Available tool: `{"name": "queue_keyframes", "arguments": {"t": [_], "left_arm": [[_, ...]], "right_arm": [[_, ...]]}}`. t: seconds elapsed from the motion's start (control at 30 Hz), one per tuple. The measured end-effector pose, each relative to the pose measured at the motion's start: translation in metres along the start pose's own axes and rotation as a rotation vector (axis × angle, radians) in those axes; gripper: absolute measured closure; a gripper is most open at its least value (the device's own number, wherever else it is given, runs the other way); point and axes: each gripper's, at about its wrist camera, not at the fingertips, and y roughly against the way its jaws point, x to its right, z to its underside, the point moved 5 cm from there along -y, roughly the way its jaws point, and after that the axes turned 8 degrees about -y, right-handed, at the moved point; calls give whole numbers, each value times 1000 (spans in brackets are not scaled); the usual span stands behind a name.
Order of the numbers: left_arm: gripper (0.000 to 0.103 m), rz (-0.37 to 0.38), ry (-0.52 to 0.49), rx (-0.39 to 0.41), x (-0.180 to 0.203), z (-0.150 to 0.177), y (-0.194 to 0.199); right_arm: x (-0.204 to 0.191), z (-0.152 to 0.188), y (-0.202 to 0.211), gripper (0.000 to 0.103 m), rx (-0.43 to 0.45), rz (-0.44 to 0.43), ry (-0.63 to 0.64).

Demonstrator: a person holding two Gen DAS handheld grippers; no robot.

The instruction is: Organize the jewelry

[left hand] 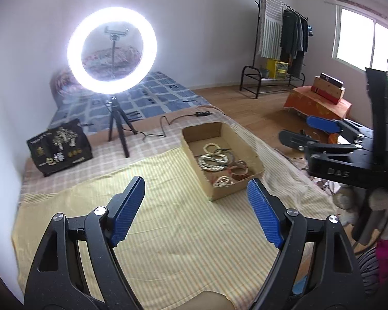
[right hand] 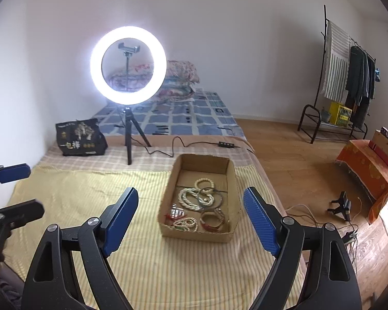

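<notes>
Left gripper (left hand: 195, 211) spread wide, nothing between pads. Right gripper (right hand: 191, 222) likewise spread, empty, above striped cloth (right hand: 142, 258). Cardboard box (right hand: 168, 222) at 12 o'clock just ahead of right gripper, holding jewelry (right hand: 191, 199): pearl strands, bangles, watch. Step judged: approach or between picks. Next move: descend into box, pinch single piece. Black bag (right hand: 81, 138) at 10 o'clock, ring light (right hand: 128, 66) beyond.

My right gripper (left hand: 295, 131) body reads "DAS". Black bag (right hand: 80, 137) on the bed: "一包荐"; smaller print unreadable.
</notes>
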Motion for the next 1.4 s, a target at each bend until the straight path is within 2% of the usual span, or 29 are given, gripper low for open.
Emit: {"name": "queue_keyframes", "arguments": {"t": [0.13,0.27,0.4,0.67,1.4], "left_arm": [[8,-30,-2,37,-3,4,12],[7,-61,-13,71,-2,6,18],[1,-72,-28,69,-2,12,15],[0,-115,-34,28,-7,24,2],[0,-98,-37,18,-4,29,-3]], "right_arm": [[-6,4,10,17,20,-9,-11],[-10,7,18,5,59,18,2],[-14,12,21,4,81,25,13],[-12,27,9,4,62,48,-5],[-13,30,8,4,64,54,-23]]}}
